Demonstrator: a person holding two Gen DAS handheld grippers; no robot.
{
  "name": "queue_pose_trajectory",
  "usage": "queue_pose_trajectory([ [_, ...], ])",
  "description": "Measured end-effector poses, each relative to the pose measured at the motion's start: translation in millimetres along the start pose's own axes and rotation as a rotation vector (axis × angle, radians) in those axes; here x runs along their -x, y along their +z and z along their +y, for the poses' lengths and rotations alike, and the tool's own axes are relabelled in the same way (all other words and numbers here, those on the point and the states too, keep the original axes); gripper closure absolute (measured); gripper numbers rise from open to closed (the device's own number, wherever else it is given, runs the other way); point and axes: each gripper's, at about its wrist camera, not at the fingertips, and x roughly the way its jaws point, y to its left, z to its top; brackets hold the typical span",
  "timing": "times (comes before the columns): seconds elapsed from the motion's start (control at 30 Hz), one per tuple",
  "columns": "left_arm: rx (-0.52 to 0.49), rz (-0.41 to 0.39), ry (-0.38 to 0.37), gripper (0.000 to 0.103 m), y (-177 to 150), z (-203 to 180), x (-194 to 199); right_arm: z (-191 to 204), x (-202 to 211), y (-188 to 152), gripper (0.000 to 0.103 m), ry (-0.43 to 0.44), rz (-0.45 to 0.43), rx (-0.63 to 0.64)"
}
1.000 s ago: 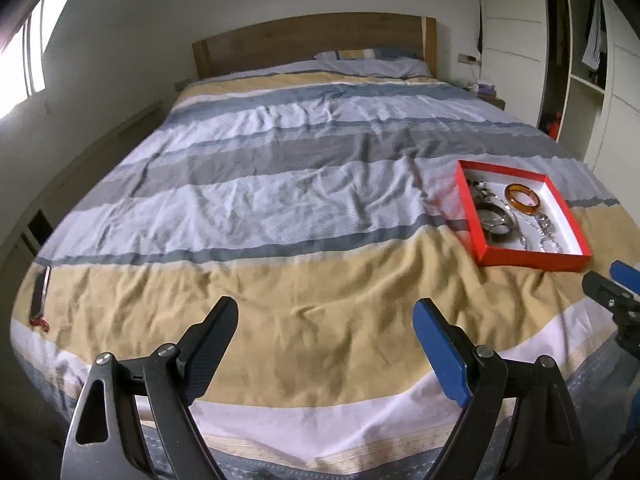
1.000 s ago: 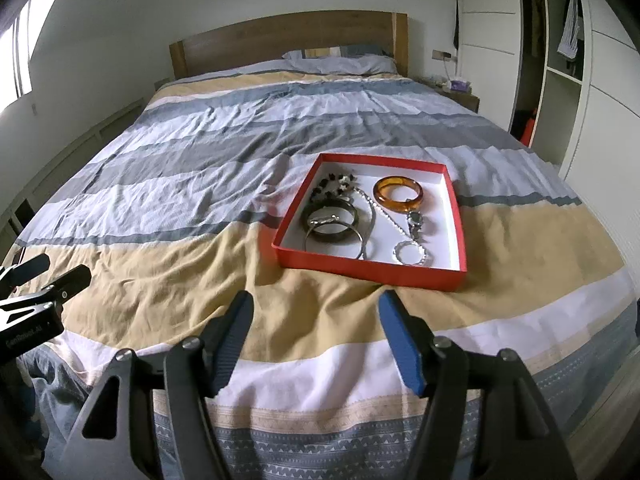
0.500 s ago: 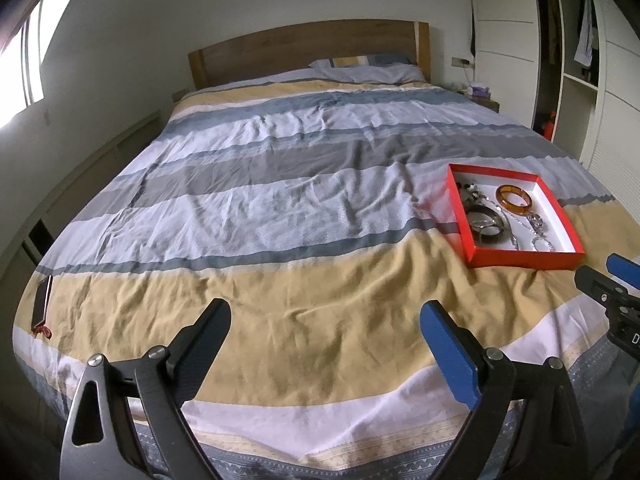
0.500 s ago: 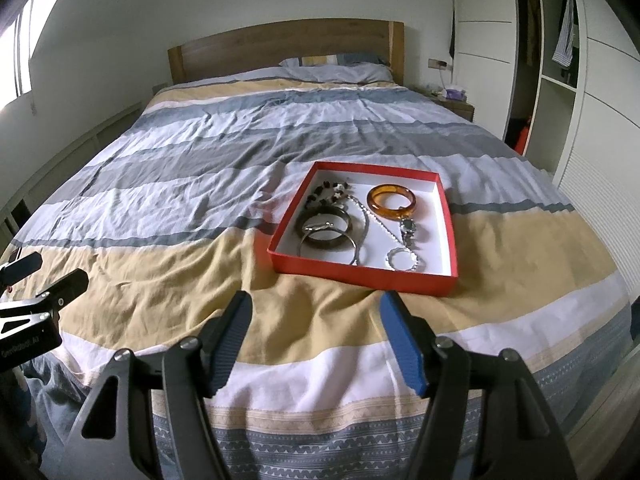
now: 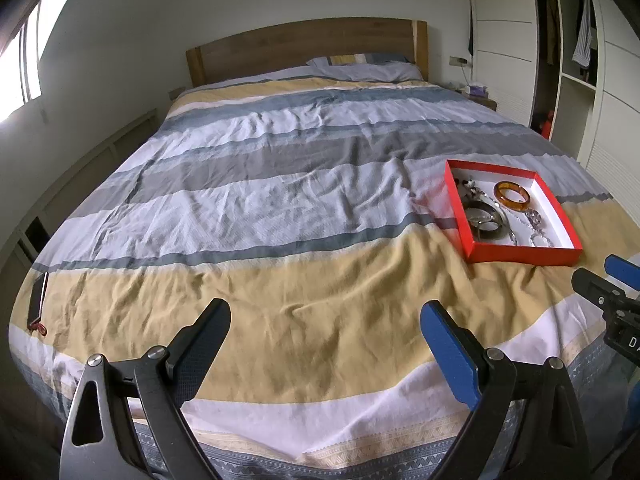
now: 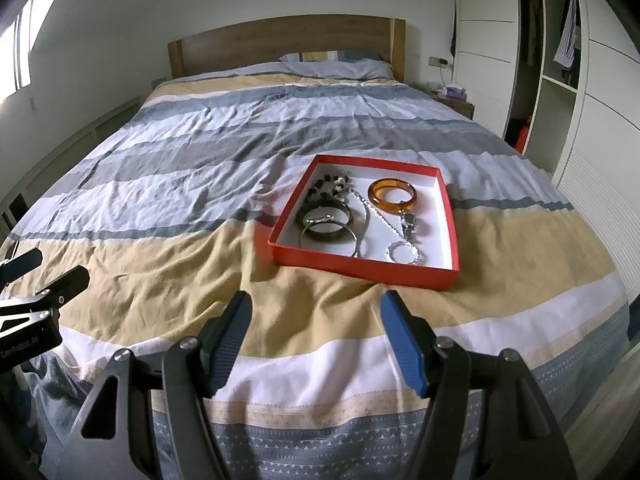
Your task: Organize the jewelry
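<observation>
A red tray with a white inside lies on the striped bed cover; it also shows in the left wrist view. It holds an amber bangle, dark and silver bangles, a beaded piece, a chain with a watch and a small sparkly ring. My right gripper is open and empty above the foot of the bed, short of the tray. My left gripper is open and empty to the left of it.
The bed fills the view, with a wooden headboard and a pillow at the far end. A phone lies at the bed's left edge. A white wardrobe stands on the right, a nightstand beside the headboard.
Both grippers have drawn back and risen slightly, so the bed and tray look a little farther away. Both stay open. The jewelry has not moved.
</observation>
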Motion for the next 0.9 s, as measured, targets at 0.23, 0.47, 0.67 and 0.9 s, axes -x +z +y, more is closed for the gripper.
queue_pose_trajectory([
  [0.23,0.005,0.011,0.000,0.008,-3.3,4.1,-4.8,-0.2,-3.0,-1.5,0.038,-0.013,0.012,0.000],
  [0.47,0.007,0.013,0.000,0.008,-4.4,5.4,-6.4,3.8,-3.5,-2.1,0.038,-0.012,0.017,0.007],
  [0.67,0.007,0.012,0.003,0.007,-6.4,5.8,-7.3,3.5,-3.3,-2.3,0.038,-0.011,0.015,0.007],
  [0.9,0.007,0.011,0.004,0.007,-6.0,4.9,-6.5,3.2,-2.9,-2.6,0.038,-0.013,0.018,0.005],
])
